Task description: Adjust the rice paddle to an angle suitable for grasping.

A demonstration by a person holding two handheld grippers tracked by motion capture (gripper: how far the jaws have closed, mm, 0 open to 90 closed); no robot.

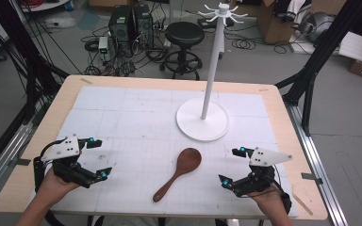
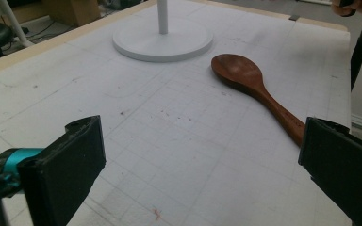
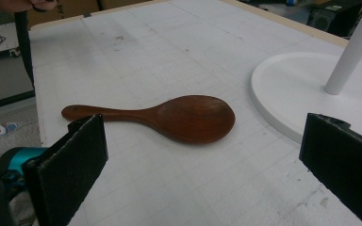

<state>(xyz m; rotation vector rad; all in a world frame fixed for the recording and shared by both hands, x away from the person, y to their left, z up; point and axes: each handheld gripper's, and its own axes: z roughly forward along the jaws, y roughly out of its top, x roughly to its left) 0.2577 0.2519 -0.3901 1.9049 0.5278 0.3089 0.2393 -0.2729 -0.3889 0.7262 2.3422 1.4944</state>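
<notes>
High view, wooden spoon (image 1: 179,172) unmarked between left gripper (image 1: 98,158) and right gripper (image 1: 232,165), both released, empty.

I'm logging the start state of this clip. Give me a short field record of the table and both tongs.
surface: white gridded mat on a wooden table
spoon: brown wooden spoon lying flat, bowl toward the stand, untouched
stand: white hook stand, upright, round base near the spoon's bowl
left tongs: left tongs, open, empty
right tongs: right tongs, open, empty
</notes>
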